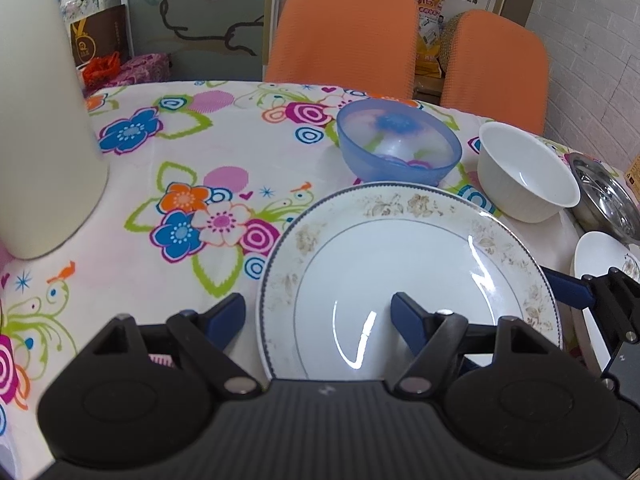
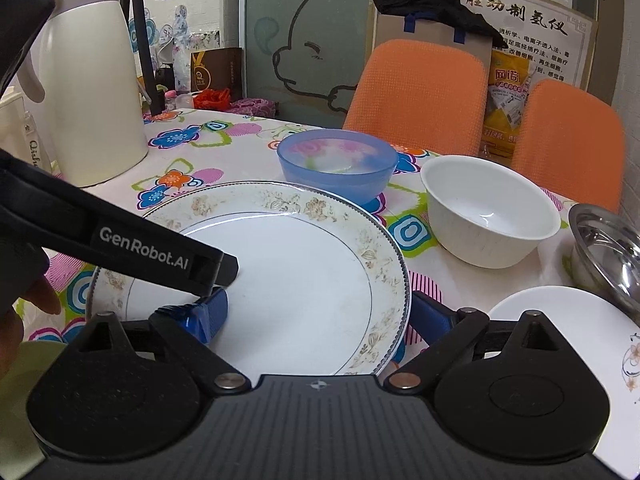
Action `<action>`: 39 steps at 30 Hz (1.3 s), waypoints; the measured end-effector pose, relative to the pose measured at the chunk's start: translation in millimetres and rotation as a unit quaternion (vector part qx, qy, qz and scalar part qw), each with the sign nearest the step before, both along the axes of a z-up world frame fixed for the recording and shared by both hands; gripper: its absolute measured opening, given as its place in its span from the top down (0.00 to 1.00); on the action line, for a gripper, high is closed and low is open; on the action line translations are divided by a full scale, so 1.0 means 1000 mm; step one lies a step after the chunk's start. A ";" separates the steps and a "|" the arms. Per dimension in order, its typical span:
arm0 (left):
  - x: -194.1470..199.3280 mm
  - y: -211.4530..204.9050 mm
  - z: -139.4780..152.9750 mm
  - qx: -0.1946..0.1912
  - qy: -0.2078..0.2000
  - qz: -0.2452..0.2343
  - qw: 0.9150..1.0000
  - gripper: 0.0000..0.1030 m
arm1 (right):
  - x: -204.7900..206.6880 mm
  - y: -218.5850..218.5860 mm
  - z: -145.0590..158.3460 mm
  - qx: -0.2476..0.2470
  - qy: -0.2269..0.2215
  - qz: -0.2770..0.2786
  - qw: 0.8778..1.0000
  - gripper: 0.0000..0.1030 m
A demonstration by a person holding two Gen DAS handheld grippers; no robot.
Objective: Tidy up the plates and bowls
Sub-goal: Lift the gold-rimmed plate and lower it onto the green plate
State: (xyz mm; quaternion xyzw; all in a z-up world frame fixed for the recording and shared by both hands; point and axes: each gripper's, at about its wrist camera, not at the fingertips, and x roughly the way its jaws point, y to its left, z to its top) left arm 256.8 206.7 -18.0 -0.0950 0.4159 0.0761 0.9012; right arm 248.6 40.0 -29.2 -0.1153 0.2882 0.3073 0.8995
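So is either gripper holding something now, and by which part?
Nothing is gripped. The left gripper and the right gripper are both open. Each straddles the rim of the large floral plate, on opposite sides, without closing on it.

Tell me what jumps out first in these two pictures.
The big floral-rimmed plate fills the foreground, with the open jaws of both grippers straddling opposite sides of its rim. Behind it stand a blue bowl and, to its right, a white bowl on the bright flowered tablecloth. Two orange chairs back the table.
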 end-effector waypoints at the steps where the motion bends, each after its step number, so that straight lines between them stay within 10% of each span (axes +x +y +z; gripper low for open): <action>1: 0.000 0.000 0.000 0.001 -0.001 -0.001 1.000 0.28 | -0.001 0.000 0.000 0.000 -0.001 -0.002 1.000 0.19; 20: -0.009 -0.007 0.036 0.005 -0.030 0.003 1.000 0.46 | -0.005 -0.005 0.035 0.061 0.038 -0.025 0.997 0.19; 39: -0.141 -0.027 0.035 -0.002 -0.022 0.027 0.999 0.47 | -0.124 -0.029 0.037 0.068 0.051 -0.014 0.996 0.18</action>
